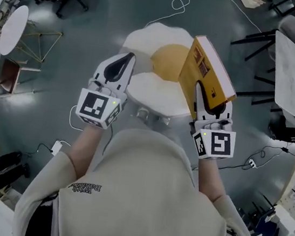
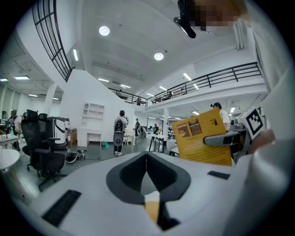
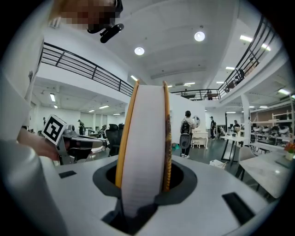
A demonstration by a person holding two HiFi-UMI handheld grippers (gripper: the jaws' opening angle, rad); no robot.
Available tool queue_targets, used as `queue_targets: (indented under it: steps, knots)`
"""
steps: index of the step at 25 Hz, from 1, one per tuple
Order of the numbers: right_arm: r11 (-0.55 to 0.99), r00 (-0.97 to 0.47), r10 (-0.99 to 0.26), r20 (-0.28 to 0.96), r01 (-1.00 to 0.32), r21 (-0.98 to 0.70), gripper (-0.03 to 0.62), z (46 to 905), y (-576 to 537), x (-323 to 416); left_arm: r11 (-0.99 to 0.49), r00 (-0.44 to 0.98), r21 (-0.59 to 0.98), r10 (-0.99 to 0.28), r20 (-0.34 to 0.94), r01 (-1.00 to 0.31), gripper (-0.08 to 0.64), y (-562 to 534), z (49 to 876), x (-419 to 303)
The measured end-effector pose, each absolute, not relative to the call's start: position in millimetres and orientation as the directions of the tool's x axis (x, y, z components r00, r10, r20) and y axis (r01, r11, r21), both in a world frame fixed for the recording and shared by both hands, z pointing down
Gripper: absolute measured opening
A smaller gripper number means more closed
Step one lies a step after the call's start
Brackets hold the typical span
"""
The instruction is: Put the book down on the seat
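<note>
As it stands upright, the book (image 1: pixel 204 69) looks yellow.

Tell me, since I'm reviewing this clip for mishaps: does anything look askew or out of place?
Only the book: it stands on edge, clamped in the right gripper above the seat, not lying on it. The left gripper is shut and empty. Nothing looks spilled or damaged.

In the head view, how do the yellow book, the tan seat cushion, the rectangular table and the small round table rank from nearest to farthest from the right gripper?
Measured from the right gripper:
1. the yellow book, clamped between its jaws.
2. the tan seat cushion, just to its left.
3. the rectangular table, at the right edge.
4. the small round table, far left.
</note>
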State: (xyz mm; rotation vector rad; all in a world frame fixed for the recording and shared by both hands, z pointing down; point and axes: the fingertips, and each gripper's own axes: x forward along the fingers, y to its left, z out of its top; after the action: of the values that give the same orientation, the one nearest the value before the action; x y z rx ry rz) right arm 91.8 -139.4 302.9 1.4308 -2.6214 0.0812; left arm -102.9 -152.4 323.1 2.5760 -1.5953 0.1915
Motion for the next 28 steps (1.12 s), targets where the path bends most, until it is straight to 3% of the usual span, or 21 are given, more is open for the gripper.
queue_targets:
  steps: [7, 14, 28]
  knots:
    - [0.630, -0.596, -0.755, 0.272, -0.775, 0.051, 0.150, 336, -184, 66, -0.389, 0.379, -0.028, -0.908, 0.180, -0.921, 0.012, -180, 338, -115]
    - [0.682, -0.633, -0.694, 0.345, -0.731, 0.029, 0.152, 397, -244, 42, -0.350, 0.359, 0.079, -0.906, 0.225, -0.933, 0.011, -216, 383, -112]
    - [0.729, -0.643, -0.565, 0.518, -0.683, -0.052, 0.152, 611, -328, -8, -0.288, 0.329, 0.163, -0.870, 0.367, -0.944, 0.011, -283, 583, -115]
